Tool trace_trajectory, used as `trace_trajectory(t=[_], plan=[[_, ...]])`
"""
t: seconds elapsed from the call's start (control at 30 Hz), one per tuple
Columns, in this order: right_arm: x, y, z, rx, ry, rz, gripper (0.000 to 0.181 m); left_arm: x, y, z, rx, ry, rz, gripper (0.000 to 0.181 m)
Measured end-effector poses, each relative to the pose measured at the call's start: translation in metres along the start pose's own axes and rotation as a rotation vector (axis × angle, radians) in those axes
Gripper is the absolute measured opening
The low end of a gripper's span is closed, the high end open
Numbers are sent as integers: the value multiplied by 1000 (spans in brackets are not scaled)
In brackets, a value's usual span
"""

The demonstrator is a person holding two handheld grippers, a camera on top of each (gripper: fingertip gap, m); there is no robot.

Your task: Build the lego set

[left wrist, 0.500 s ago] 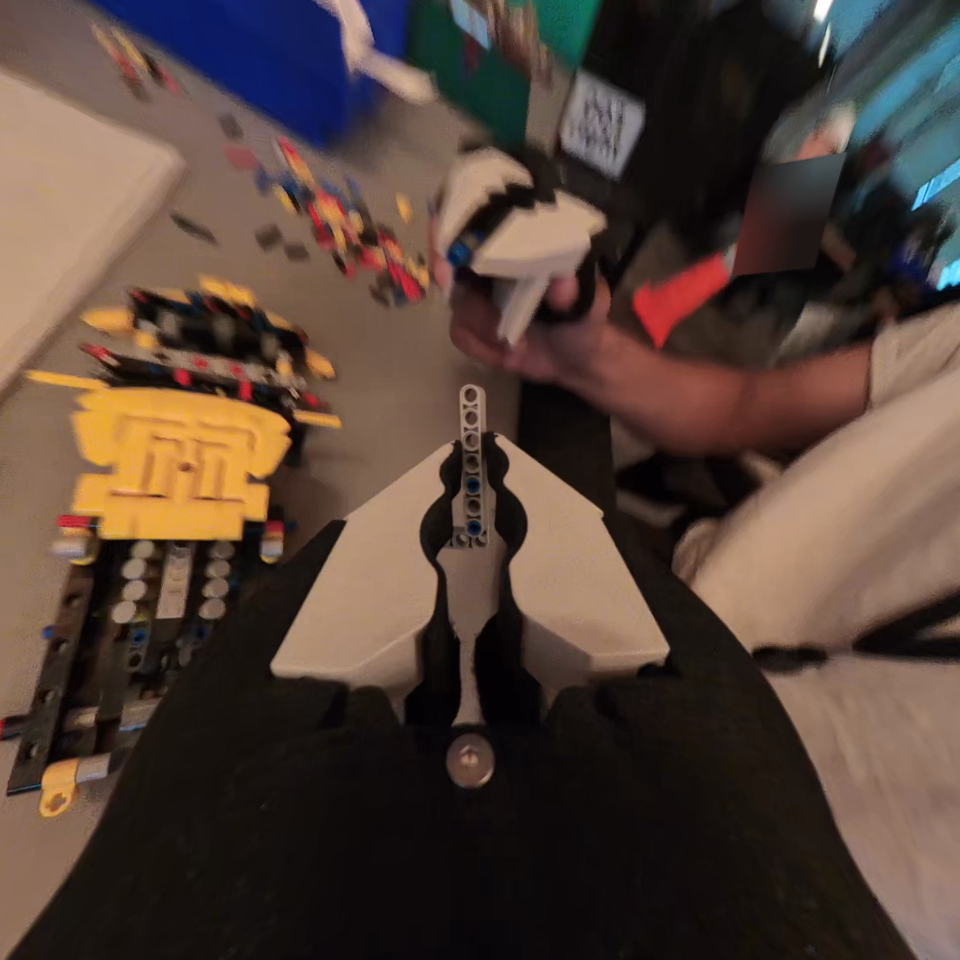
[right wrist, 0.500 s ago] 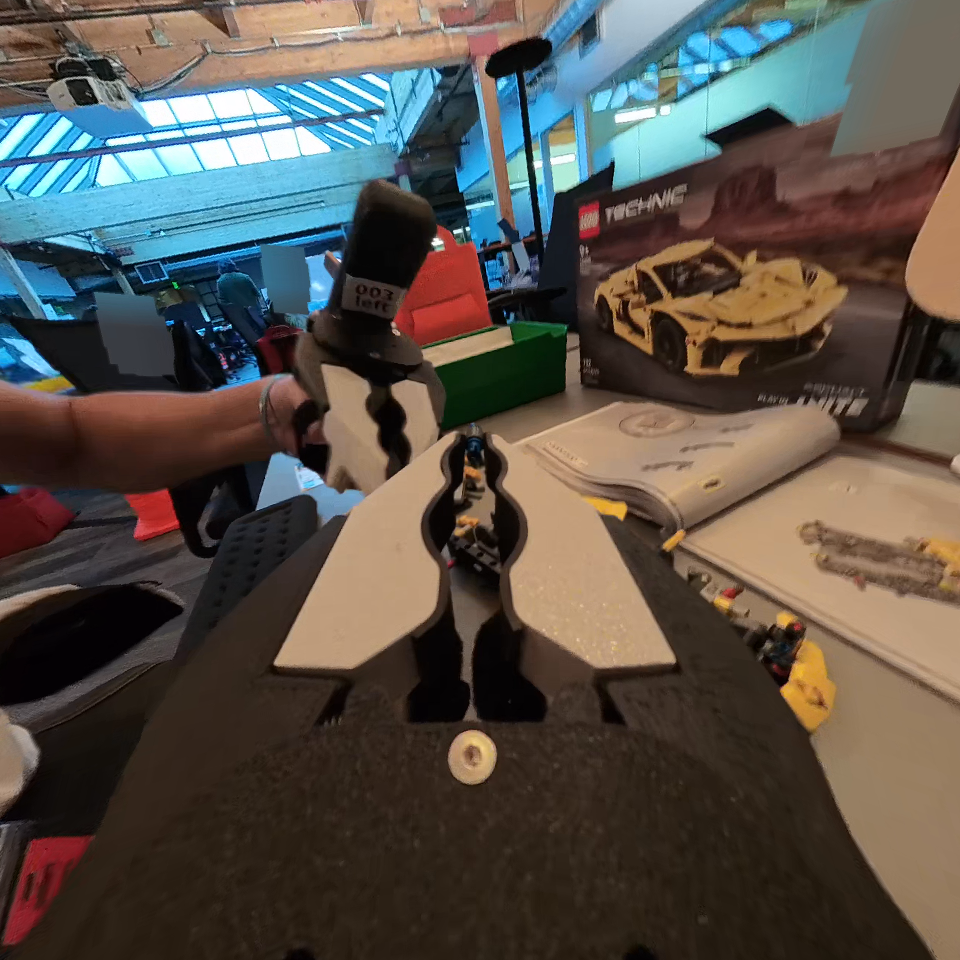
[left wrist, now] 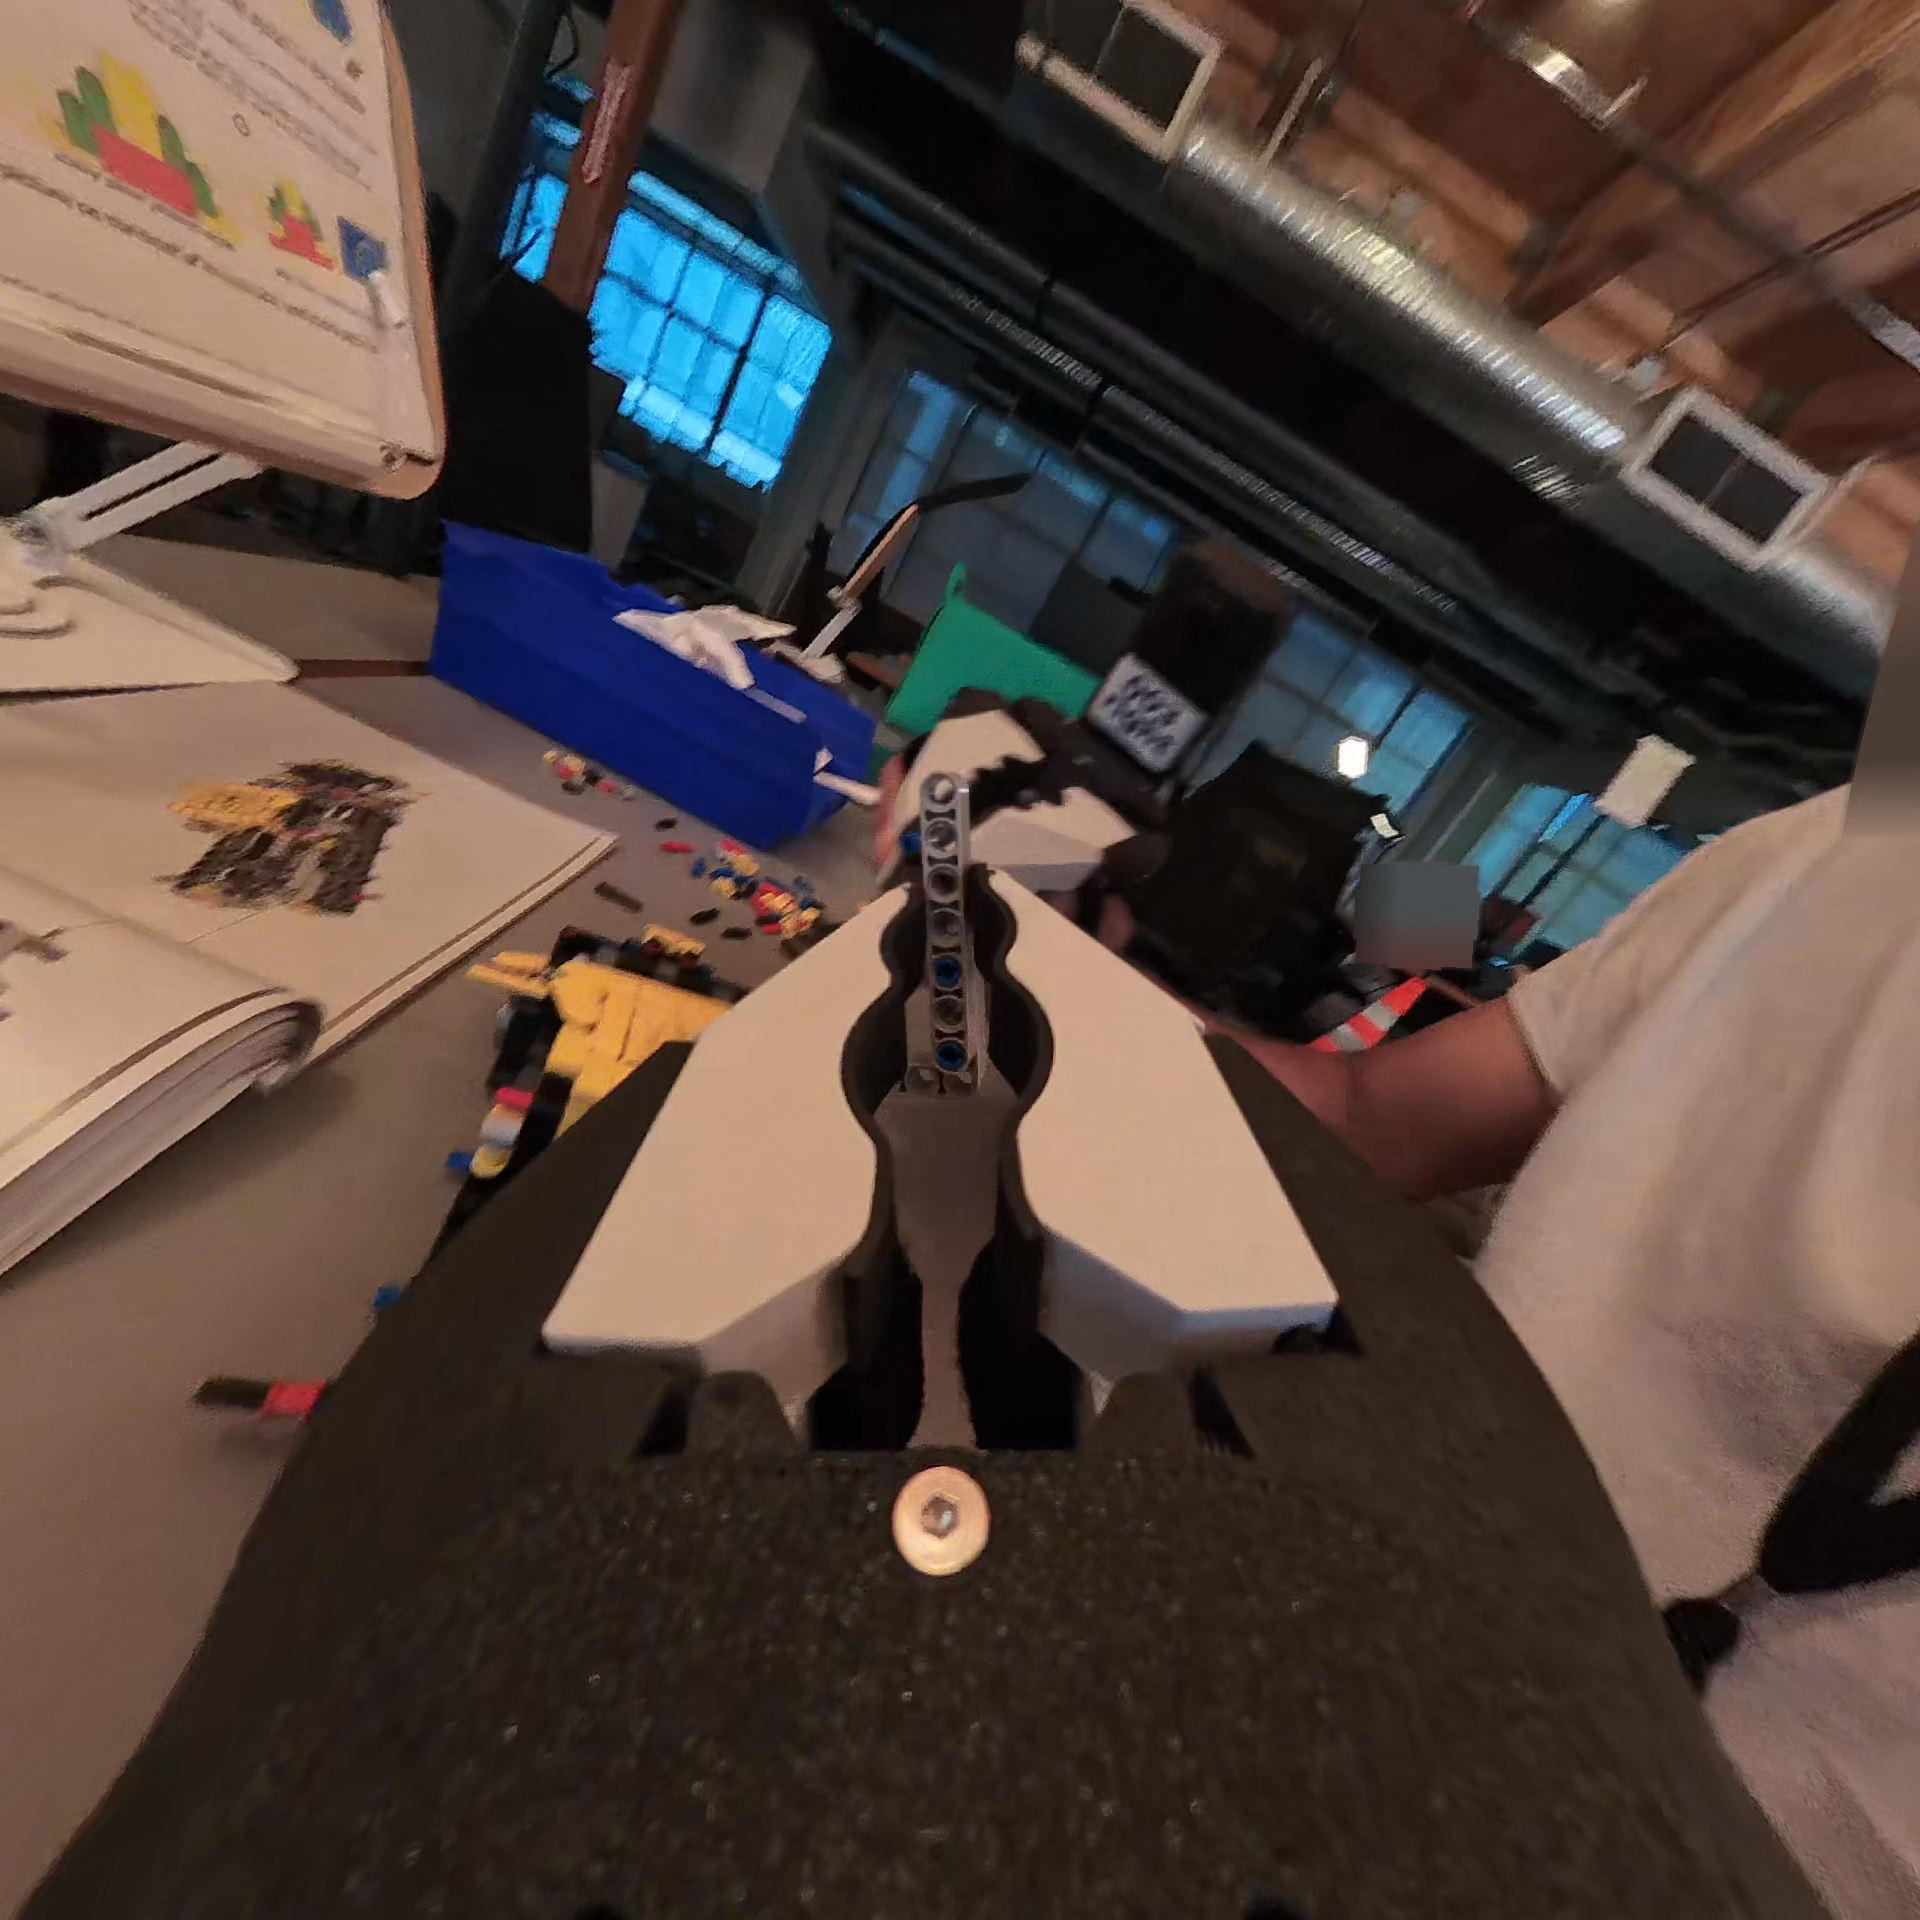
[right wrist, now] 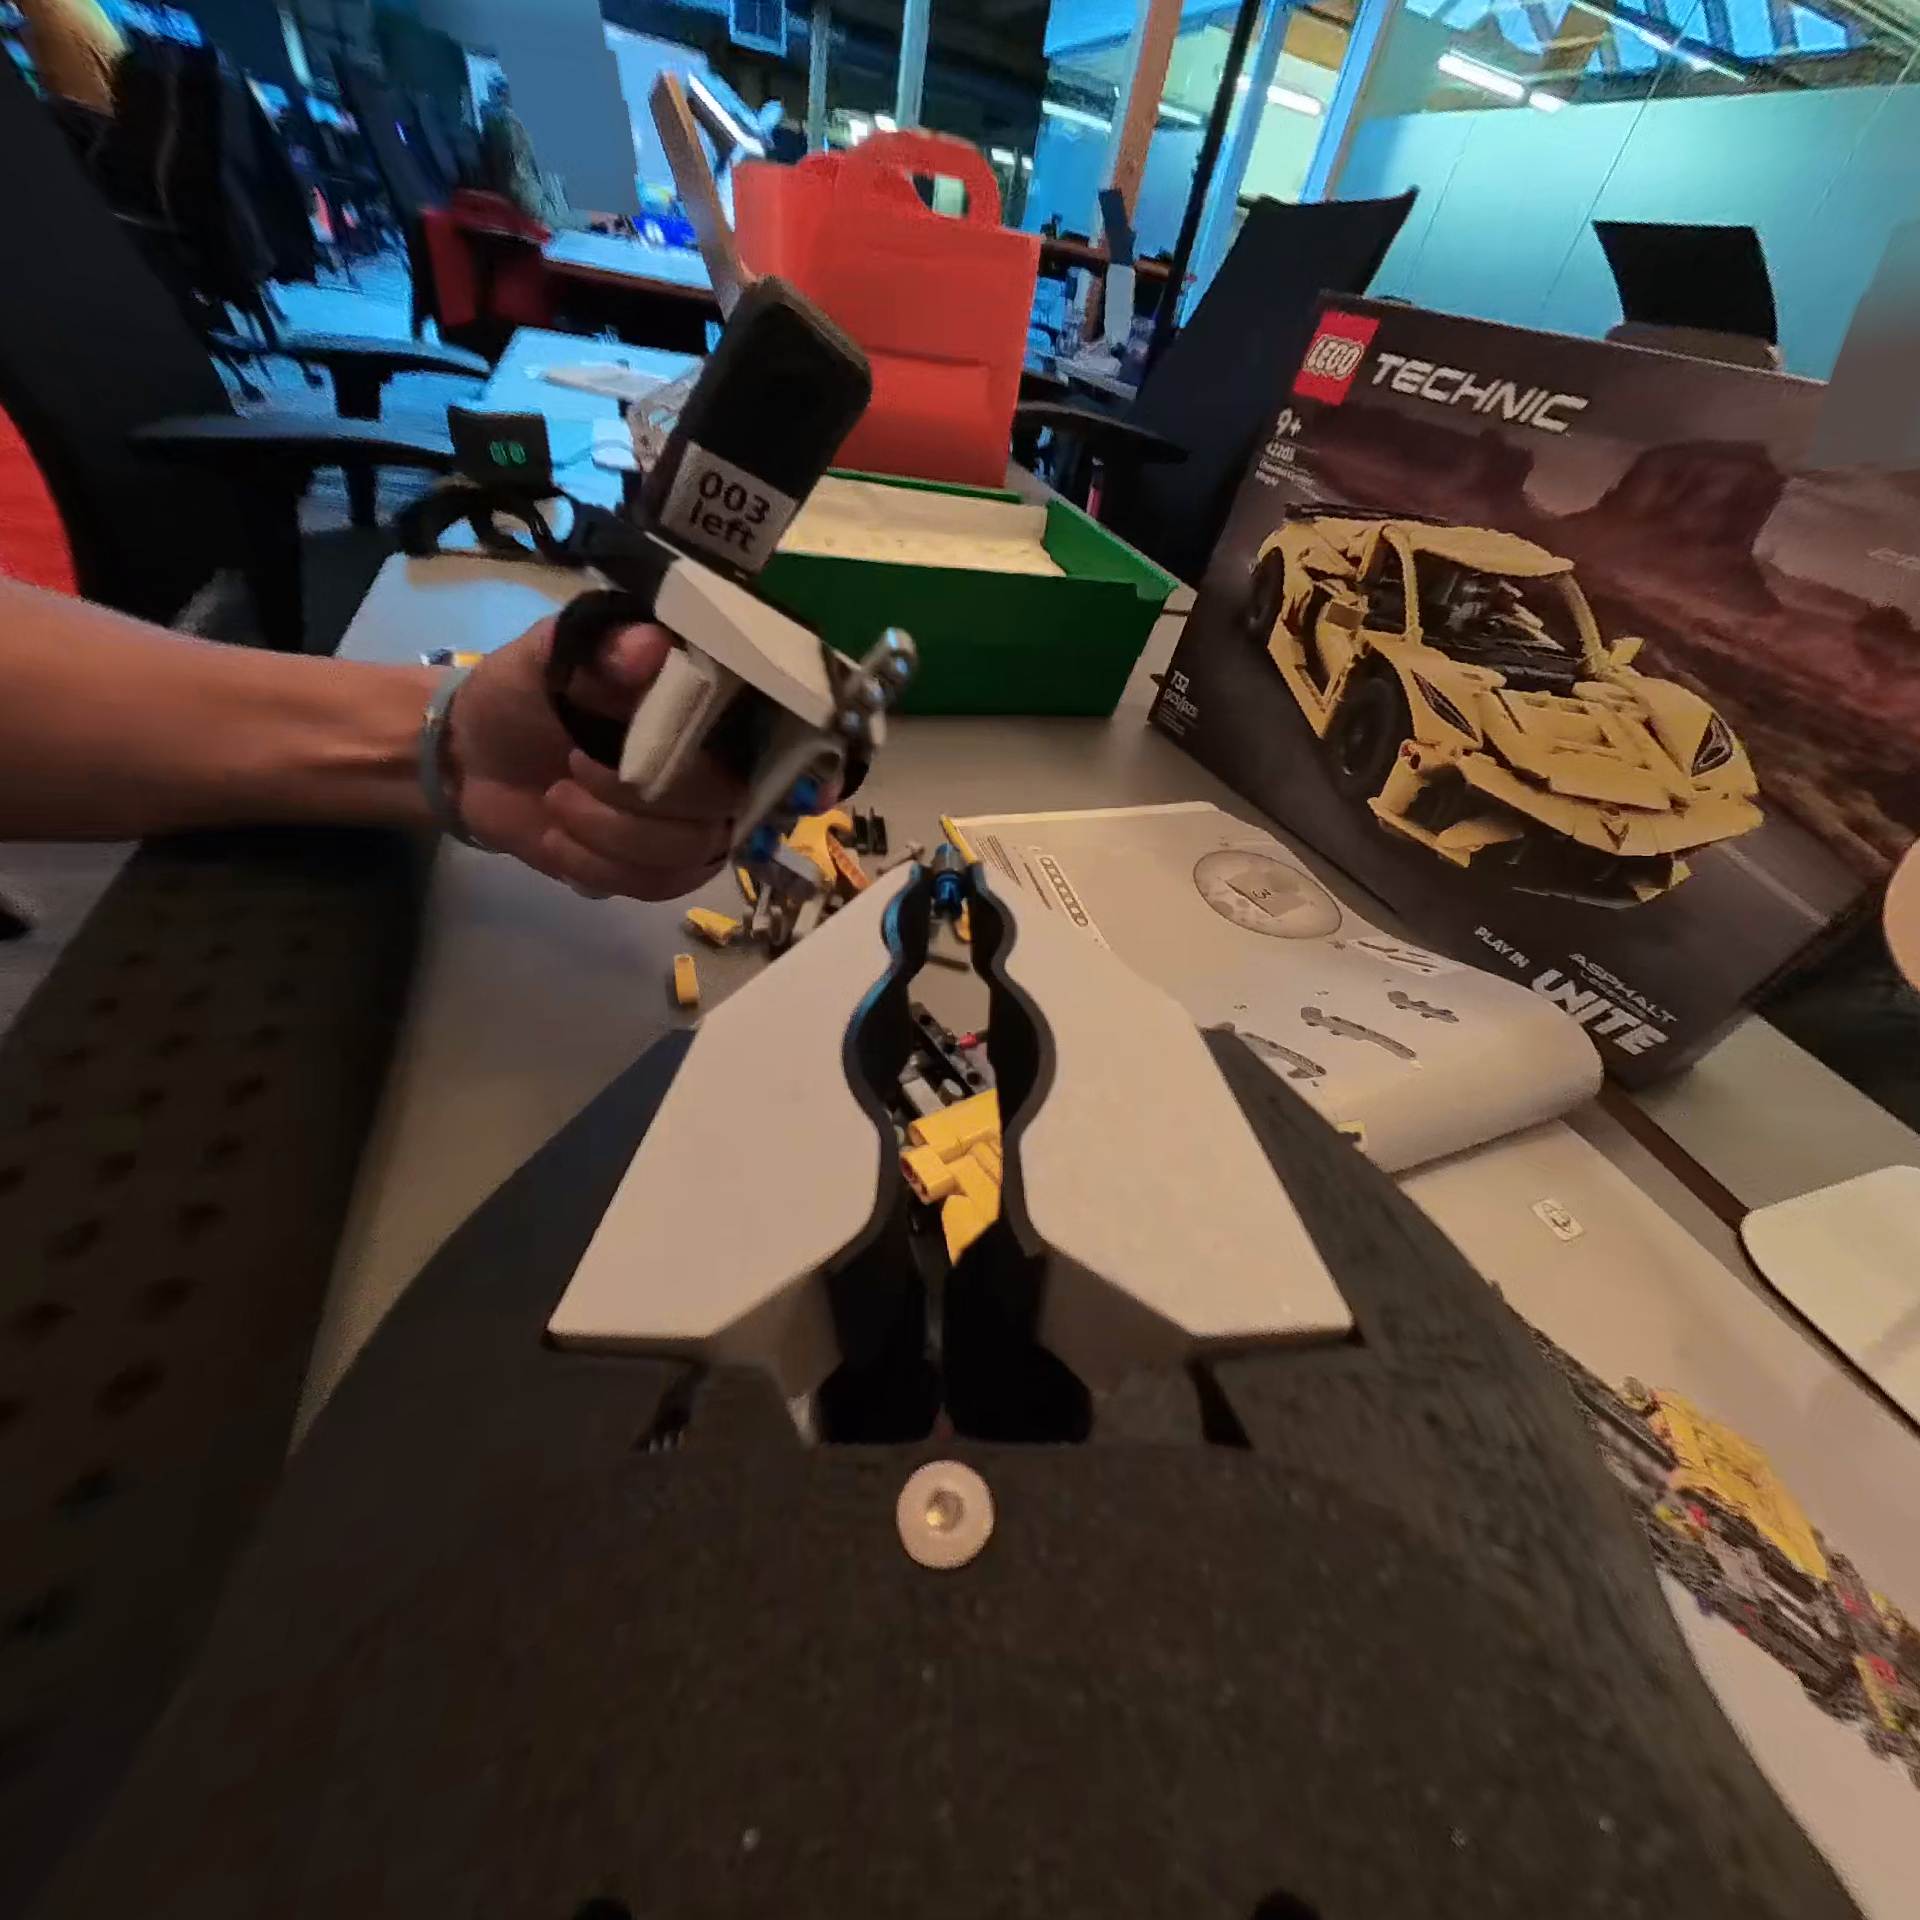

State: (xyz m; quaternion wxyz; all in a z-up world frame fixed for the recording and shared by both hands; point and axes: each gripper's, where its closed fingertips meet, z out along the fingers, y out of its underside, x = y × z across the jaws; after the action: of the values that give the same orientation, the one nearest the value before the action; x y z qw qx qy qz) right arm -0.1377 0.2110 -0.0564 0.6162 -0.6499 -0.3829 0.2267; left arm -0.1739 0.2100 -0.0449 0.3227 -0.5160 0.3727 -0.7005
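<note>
My left gripper [left wrist: 943, 904] is shut on a grey holed beam [left wrist: 945, 914] that carries blue pins and sticks out past the fingertips. My right gripper [right wrist: 943, 883] is shut on a small blue pin [right wrist: 945, 889] at its tip. In the left wrist view the right gripper [left wrist: 920, 831] is just behind the beam's upper end. In the right wrist view the left gripper [right wrist: 868, 696] is held in a hand up and to the left, with the beam [right wrist: 883, 665] pointing right. The yellow car model [left wrist: 613, 1008] lies on the table below both grippers.
An open instruction book [left wrist: 312, 883] lies at the left, and another booklet [right wrist: 1247, 956] in front of the set's box [right wrist: 1558, 644]. Loose pieces [left wrist: 748, 883] lie near a blue bin [left wrist: 623, 675]. A green bin [right wrist: 987, 623] stands at the back. There is about 5 cm between the tips of the two grippers.
The left gripper has tilted up from looking down at the table and turned the beam sideways. The right gripper has tilted down toward the table. Both grips are unchanged.
</note>
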Motion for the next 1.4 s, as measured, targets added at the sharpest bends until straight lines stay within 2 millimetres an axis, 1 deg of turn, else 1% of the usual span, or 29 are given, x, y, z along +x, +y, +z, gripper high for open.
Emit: trace_trajectory(t=[0.07, 0.13, 0.17, 0.27, 0.37, 0.43, 0.57, 0.73, 0.8, 0.87, 0.93, 1.0, 1.03, 1.1, 1.17, 1.2, 1.27, 1.33, 1.4], plan=[[-5, 1, 2, -36, 10, -54, 6, -10, 7, 2, -43, -65, 26, 8], [-7, 7, 6, -61, -10, -4, 6, -15, 14, 6, -92, -110, 94, 8], [-9, 9, 8, -67, -23, 22, 6, -14, 18, 9, -108, -109, 106, 8], [-13, 11, 8, -90, -28, -3, 6, -15, 25, 11, -126, -98, 81, 8], [-12, 11, 6, -84, -21, 10, 6, -10, 28, 13, -138, -78, 87, 8], [-11, 7, 4, -56, -16, 24, 6, -8, 31, 16, -143, -64, 82, 8], [-15, -4, 2, 13, -41, 44, 6, 3, 31, 21, -101, 39, -15, 7], [-17, -8, 1, 34, -51, 49, 6, 7, 27, 23, -57, 112, -110, 7], [-17, -7, 1, 28, -61, 60, 6, 7, 30, 24, -66, 115, -110, 7], [-22, -6, 2, 28, -102, 79, 6, 10, 35, 25, -97, 122, -83, 7], [-28, 0, 2, 0, -156, 93, 6, 10, 44, 27, -156, 97, -24, 7], [-35, 9, 0, -43, -230, 134, 5, 8, 56, 27, -247, 42, 87, 7], [-38, 13, -2, -64, -271, 158, 5, 7, 62, 27, -299, 7, 171, 7], [-45, 21, -7, -120, -343, 187, 5, 3, 74, 26, -416, -80, 399, 7], [-49, 33, -10, -212, -364, 154, 6, -5, 84, 23, -531, -179, 625, 6], [-52, 36, -10, -239, -374, 141, 6, -7, 88, 23, -567, -210, 703, 7], [-57, 35, -10, -232, -400, 153, 6, -4, 90, 22, -578, -227, 761, 7], [-59, 32, -9, -197, -419, 176, 6, -1, 89, 22, -572, -214, 743, 7], [-60, 38, -6, -219, -424, 182, 6, -5, 93, 20, -611, -234, 771, 6]])
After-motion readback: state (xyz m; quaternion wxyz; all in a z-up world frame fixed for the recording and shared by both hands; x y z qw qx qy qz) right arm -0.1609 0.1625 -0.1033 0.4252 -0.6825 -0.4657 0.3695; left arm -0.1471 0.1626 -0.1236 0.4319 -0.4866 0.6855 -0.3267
